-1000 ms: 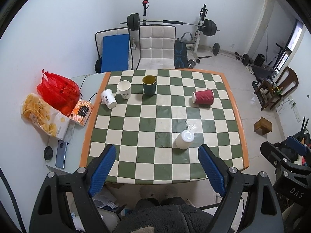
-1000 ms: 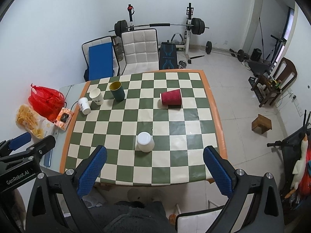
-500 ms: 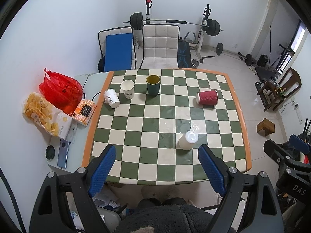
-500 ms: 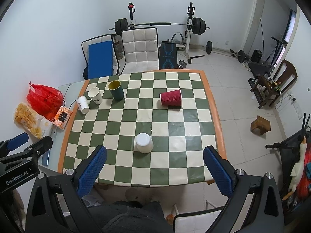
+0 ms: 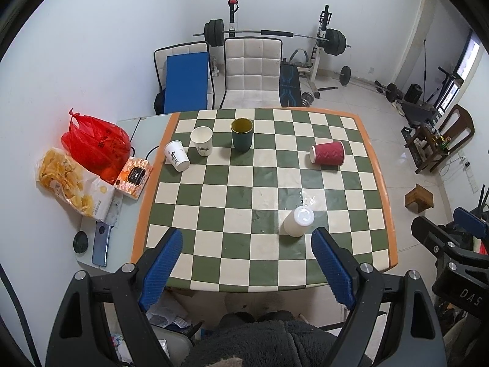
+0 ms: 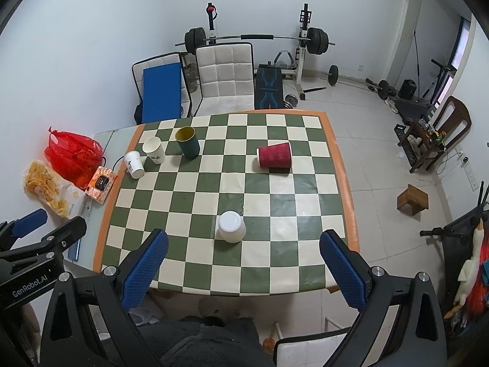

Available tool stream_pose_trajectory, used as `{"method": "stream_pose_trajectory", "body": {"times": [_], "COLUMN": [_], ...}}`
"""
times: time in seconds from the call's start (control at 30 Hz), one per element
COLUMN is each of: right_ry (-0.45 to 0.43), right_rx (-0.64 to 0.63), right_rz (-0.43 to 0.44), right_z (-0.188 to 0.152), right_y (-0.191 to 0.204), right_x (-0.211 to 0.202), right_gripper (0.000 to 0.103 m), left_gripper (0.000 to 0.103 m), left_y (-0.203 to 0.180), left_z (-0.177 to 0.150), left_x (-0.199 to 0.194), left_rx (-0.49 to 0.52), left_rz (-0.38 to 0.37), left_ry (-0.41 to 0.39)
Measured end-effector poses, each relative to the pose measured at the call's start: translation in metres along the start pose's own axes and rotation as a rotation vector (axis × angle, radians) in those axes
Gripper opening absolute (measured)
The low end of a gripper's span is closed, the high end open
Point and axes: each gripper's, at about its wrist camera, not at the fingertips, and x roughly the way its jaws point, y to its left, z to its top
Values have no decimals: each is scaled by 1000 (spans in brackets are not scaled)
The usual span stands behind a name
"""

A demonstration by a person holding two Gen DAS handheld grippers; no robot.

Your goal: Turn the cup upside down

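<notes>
A white cup (image 5: 298,221) stands upside down on the checkered table (image 5: 214,202), near its front edge; it also shows in the right wrist view (image 6: 232,226). A red ribbed cup (image 5: 327,153) (image 6: 274,155) lies on its side at the right. A dark green cup (image 5: 242,134) (image 6: 187,142) and a white paper cup (image 5: 202,140) (image 6: 154,150) stand upright at the far left, and another white cup (image 5: 177,159) (image 6: 134,164) leans beside them. My left gripper (image 5: 247,263) and right gripper (image 6: 244,266) are both open and empty, held above the table's front edge.
A red bag (image 5: 93,148), a bag of chips (image 5: 70,180), an orange packet (image 5: 134,177) and a phone (image 5: 101,244) lie on the side table at the left. Chairs (image 5: 252,73) and a barbell rack (image 5: 321,46) stand behind. A small wooden stool (image 5: 418,198) is on the floor at the right.
Both grippers have drawn back and up from the table, so it looks smaller and farther. The cups have not moved.
</notes>
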Motion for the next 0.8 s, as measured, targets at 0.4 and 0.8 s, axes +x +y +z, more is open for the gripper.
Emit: {"method": "stream_pose_trajectory", "body": {"times": [0.4,0.8], "right_ry": [3,4], "right_rx": [-7,-9], "right_rz": [11,8], "right_z": [0,1], "right_y": [4,5], "right_x": [1,2], "right_gripper": [101,101], "left_gripper": [86,86], "left_y": [5,4], "left_z": [2,2], "left_x": [2,2], "left_rx": [10,13], "left_rz": [1,0], "left_ry": [-2,-2]}}
